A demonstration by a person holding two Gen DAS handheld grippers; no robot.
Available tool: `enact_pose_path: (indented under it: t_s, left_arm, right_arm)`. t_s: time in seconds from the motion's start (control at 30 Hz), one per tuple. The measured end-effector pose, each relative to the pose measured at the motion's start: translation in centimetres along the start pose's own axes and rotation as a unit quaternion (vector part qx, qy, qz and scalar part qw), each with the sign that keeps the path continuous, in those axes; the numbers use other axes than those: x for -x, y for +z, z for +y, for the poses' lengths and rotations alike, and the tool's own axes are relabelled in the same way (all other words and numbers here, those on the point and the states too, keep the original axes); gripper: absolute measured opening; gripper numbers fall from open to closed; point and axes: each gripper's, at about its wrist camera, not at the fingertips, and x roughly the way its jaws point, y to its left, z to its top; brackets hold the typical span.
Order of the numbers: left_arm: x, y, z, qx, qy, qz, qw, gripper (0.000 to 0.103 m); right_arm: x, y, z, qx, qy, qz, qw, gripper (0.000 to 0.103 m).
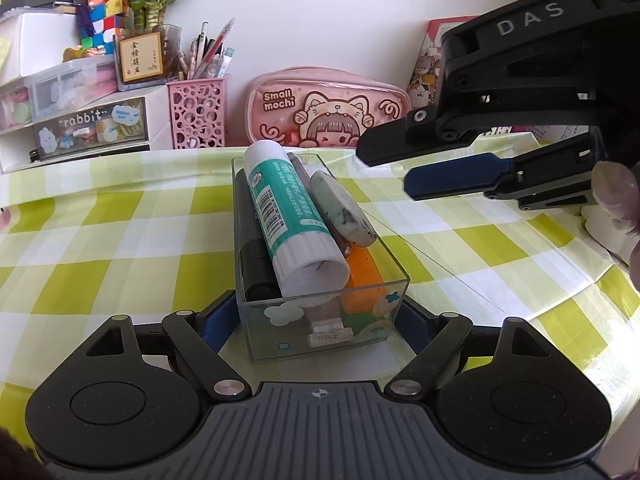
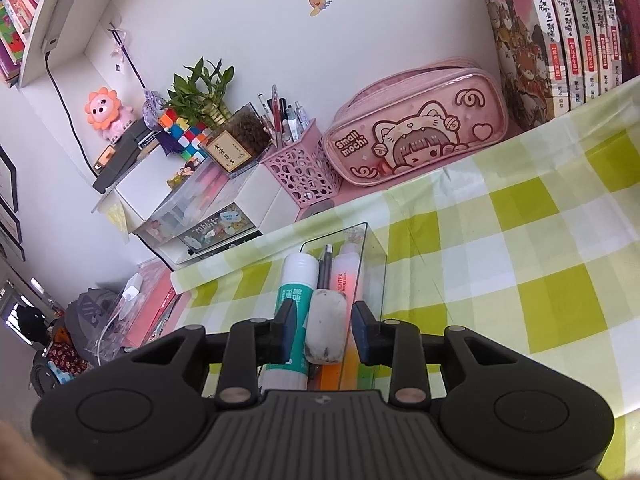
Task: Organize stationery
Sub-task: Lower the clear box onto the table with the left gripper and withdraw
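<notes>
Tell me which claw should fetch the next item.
Right, probably. The right claw hangs open and empty above the box, while the left claw flanks the box's near end, seemingly steadying it.

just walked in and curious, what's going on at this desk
A person with a gripper in each hand is sorting stationery into a clear box on the checked tablecloth. The left gripper brackets the box's near end. The right gripper hovers open above it, over a smudged eraser lying on the glue stick and pens inside.
</notes>
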Motion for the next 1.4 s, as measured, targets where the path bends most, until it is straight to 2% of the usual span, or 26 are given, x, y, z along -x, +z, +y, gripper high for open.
enact_pose_path:
  t_s: [0.27, 0.37, 0.5, 0.67, 0.8, 0.93, 1.07, 1.4]
  left_arm:
    - [0.3, 0.1, -0.4, -0.003, 0.015, 0.016, 0.9998, 0.092]
    - [0.9, 0.1, -0.5, 0.019, 0.019, 0.043, 0.9987, 0.097]
    - [2.5, 0.4, -0.8, 0.047, 0.033, 0.056, 0.9968, 0.098]
    - [4.7, 0.9, -1.6, 0.068, 0.051, 0.060, 0.9946, 0.098]
    - [5.7, 1.4, -2.5, 0.059, 0.083, 0.081, 0.9915, 0.098]
    - [7.0, 2.0, -3.1, 0.050, 0.120, 0.074, 0.9888, 0.098]
    - [7.9, 2.5, -3.5, 0.054, 0.119, 0.073, 0.9887, 0.098]
    - [8.3, 2.6, -3.8, 0.054, 0.124, 0.077, 0.9878, 0.098]
  right_arm:
    - [1.3, -0.1, -1.1, 0.013, -0.027, -0.007, 1.000, 0.074]
    - [2.4, -0.5, -1.6, 0.023, -0.050, -0.009, 0.998, 0.077]
    - [4.5, -1.3, -2.1, 0.040, -0.082, -0.025, 0.996, 0.087]
    - [7.1, -2.9, -1.8, 0.079, -0.131, -0.031, 0.988, 0.087]
    - [9.2, -4.1, -1.0, 0.101, -0.167, -0.041, 0.980, 0.087]
    - [10.9, -4.3, -0.6, 0.105, -0.196, -0.052, 0.973, 0.089]
    - [11.9, -4.2, 0.0, 0.115, -0.226, -0.057, 0.965, 0.096]
    - [12.2, -4.6, 1.1, 0.144, -0.224, -0.056, 0.962, 0.098]
